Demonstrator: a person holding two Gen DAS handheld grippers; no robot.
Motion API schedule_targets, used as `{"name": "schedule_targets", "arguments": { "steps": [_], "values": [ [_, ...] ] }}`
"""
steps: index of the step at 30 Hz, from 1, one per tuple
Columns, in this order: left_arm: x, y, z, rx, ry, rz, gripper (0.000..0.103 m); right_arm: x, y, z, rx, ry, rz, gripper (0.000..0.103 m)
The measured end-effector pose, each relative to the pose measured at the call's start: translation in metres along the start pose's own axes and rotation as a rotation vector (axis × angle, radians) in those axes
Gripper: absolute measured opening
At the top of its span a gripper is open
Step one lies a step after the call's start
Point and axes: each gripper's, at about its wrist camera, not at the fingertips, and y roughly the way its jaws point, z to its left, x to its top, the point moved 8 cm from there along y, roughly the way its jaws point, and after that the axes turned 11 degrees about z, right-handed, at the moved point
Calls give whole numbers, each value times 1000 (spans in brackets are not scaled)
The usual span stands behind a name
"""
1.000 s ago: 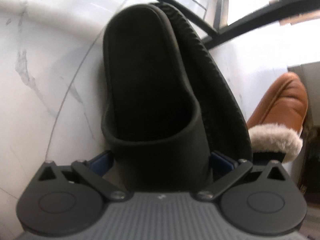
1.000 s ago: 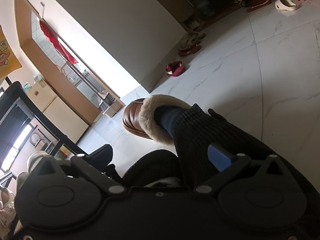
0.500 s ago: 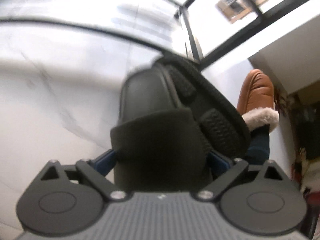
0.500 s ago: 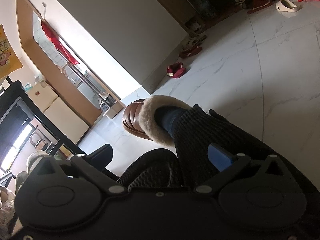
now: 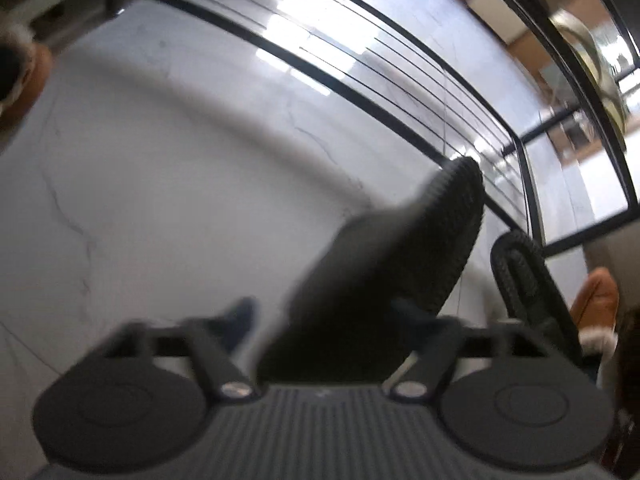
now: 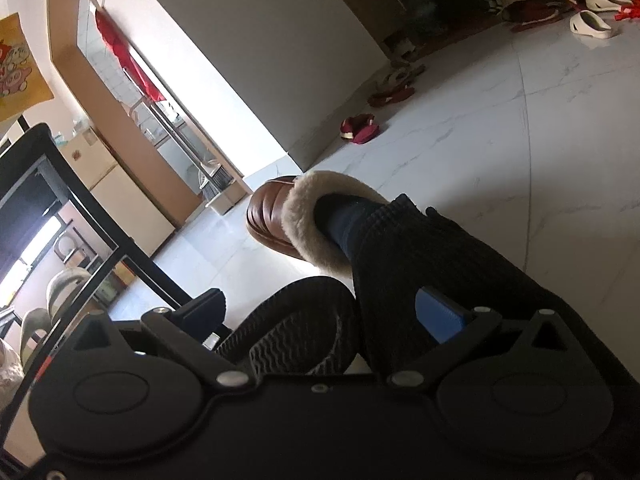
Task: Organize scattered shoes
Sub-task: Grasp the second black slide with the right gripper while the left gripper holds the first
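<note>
Left gripper [image 5: 324, 320] is sitting with its fingers spread fairly wide, and a black slipper [image 5: 384, 280] is lying between them, pressed against the right-side finger while the left-side finger [image 5: 240, 320] is standing off it with a gap. So I'm not going to call that a grip (it's all motion-blurred, honestly can't tell). The slipper's ribbed sole edge is pointing up and away over the white marble floor [image 5: 160, 200]. Just to its right, a second black slipper [image 5: 524, 280] is showing its treaded rim, and past that my brown fur-lined shoe [image 5: 596, 300] is peeking in.

Right gripper [image 6: 324, 320] is gaping wide too; a treaded black sole [image 6: 296, 336] is sitting low between the fingers, but whether either pad is touching it I can't make out. My dark trouser leg [image 6: 440, 264] is running in front of the blue pad [image 6: 440, 316]. Farther off, a red slipper [image 6: 360, 130] and white clogs [image 6: 592, 26] are lying along the wall.
</note>
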Motion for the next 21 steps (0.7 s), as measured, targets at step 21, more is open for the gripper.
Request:
{"name": "schedule_targets", "arguments": {
  "steps": [21],
  "values": [
    [7, 94, -64, 139, 231, 33, 91, -6, 7, 9, -27, -70, 22, 103]
  ]
}}
